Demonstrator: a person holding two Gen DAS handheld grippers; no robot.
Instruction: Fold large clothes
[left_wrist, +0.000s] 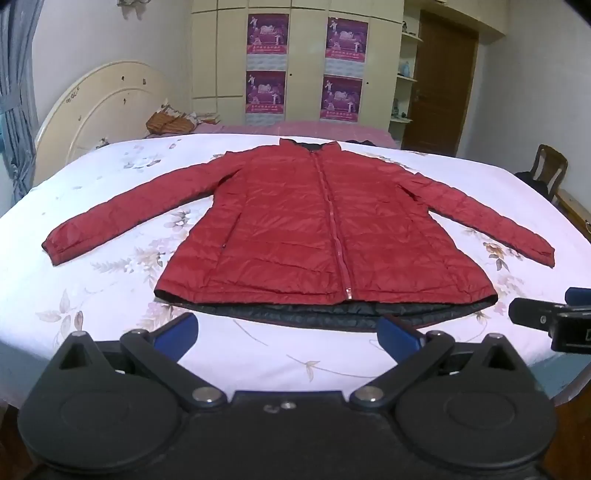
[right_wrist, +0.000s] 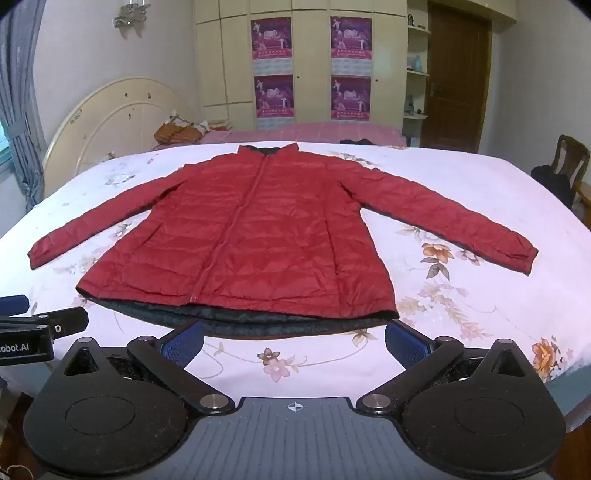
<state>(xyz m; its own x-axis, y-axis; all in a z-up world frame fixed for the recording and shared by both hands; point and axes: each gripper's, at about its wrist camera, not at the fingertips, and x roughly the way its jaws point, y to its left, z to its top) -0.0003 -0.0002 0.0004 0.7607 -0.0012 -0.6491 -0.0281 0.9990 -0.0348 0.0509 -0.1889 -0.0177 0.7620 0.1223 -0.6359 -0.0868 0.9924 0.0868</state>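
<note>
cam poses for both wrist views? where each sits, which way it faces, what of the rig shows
Left wrist: sits behind the open left gripper, low at the bed's near edge, facing the red jacket, wardrobe beyond; the right gripper pokes in at right.
Right wrist: sits behind the open right gripper, same low stance, facing the jacket from slightly further right; the left gripper shows at left.
Shared: jacket spread flat, zipped, hem nearest; floral bedsheet, headboard, wardrobe posters.
</note>
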